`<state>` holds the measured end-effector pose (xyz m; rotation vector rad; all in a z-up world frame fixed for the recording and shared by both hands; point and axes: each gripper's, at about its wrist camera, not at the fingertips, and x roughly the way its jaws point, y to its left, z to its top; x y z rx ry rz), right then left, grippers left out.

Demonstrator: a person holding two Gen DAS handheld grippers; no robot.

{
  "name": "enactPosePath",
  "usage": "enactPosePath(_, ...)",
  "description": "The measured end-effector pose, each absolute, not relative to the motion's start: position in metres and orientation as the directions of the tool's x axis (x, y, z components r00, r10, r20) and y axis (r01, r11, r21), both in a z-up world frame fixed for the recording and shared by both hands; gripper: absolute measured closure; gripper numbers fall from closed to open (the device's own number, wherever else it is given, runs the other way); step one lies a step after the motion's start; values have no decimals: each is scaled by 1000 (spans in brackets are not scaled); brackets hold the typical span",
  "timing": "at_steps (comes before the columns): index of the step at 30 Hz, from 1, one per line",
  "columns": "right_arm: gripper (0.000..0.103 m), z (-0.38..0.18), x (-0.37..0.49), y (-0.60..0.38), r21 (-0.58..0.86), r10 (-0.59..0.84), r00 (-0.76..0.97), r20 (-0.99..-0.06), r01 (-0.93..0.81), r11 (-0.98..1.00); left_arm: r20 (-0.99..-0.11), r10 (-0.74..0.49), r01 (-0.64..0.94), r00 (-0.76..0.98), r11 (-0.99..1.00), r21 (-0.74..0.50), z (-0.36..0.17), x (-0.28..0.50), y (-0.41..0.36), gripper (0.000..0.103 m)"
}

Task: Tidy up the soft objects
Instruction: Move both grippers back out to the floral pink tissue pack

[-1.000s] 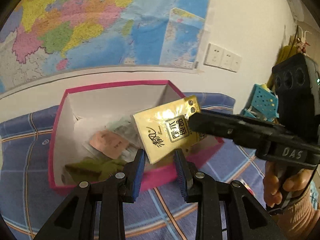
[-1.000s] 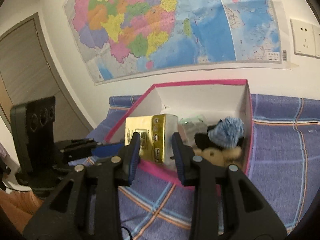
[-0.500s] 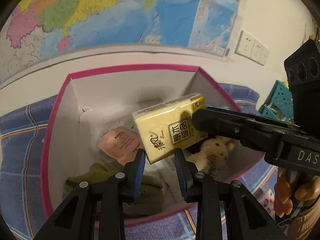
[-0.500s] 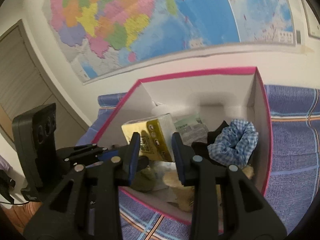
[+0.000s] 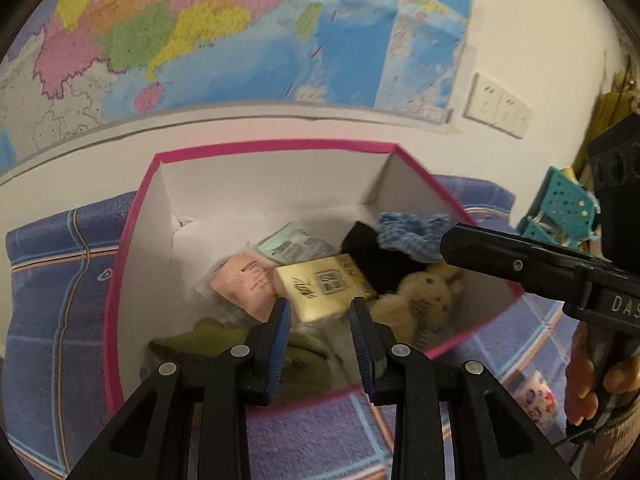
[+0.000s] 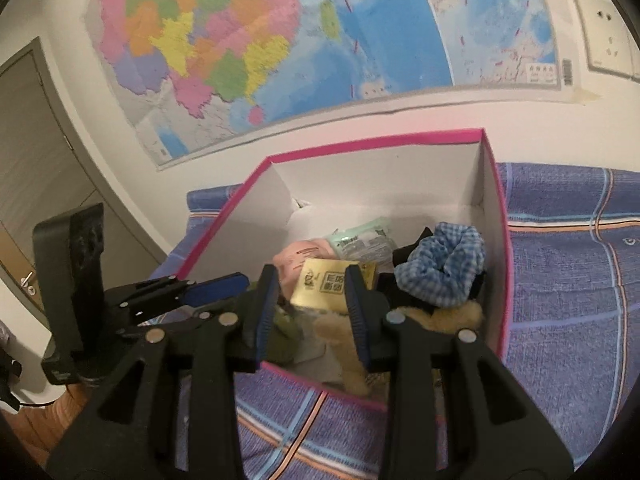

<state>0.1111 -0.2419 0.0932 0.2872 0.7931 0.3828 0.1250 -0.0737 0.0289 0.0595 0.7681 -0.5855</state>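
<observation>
The gold tissue pack (image 6: pixel 334 286) is pinched between the right gripper (image 6: pixel 310 300) jaws, low inside the pink box (image 6: pixel 494 216), ready for release among soft things; left gripper (image 5: pixel 320 322) jaws are parted, empty.

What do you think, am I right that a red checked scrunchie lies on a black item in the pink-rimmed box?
Not quite: the scrunchie is blue checked, not red, as the right wrist view shows. It does lie on the black item in the pink-rimmed box.
</observation>
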Motion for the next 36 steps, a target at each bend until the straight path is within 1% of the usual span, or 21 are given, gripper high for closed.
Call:
enactPosePath(2, 66, 100, 98, -244, 395, 446, 650, -616, -235, 888, -657, -500, 539, 564, 826, -166, 34, 116, -75, 73)
enactPosePath(5, 62, 109, 79, -247, 401, 457, 664, -592, -249, 882, -628, -541, 579, 559, 797, -172, 42, 97, -75, 71)
enactPosePath(11, 61, 117, 38, -262, 409, 455, 680, -574, -243, 880, -605, -614, 659, 507, 728, -187, 46, 62, -84, 71)
enactPosePath(16, 60, 104, 2, -290, 400, 392, 678, -621, -157, 903, -624, -647, 706, 438, 677, -207, 32, 41, -99, 71)
enactPosePath(20, 59, 86, -20, -314, 408, 341, 667, -662, -62, 911, -659, -639, 720, 398, 662, -207, 15, 29, -114, 71)
enactPosePath(25, 59, 61, -48, -338, 423, 298, 643, -705, 44, 905, -677, -637, 732, 367, 648, -213, 5, 15, -123, 71)
enactPosePath(27, 55, 54, -54, -347, 409, 266, 633, -727, 88, 908, -681, -637, 730, 361, 647, -218, 3, 13, -124, 71)
enactPosePath(29, 55, 45, -57, -359, 418, 259, 612, -747, 131, 899, -685, -630, 726, 365, 654, -215, 1, 11, -124, 71)
enactPosePath(32, 55, 37, -62, -362, 416, 257, 590, -765, 150, 897, -691, -627, 722, 358, 655, -220, -1, 12, -122, 71)
enactPosePath(36, 55, 31, -62, -351, 427, 291, 573, -766, 116, 897, -700, -625, 718, 346, 657, -232, -5, 12, -120, 71)
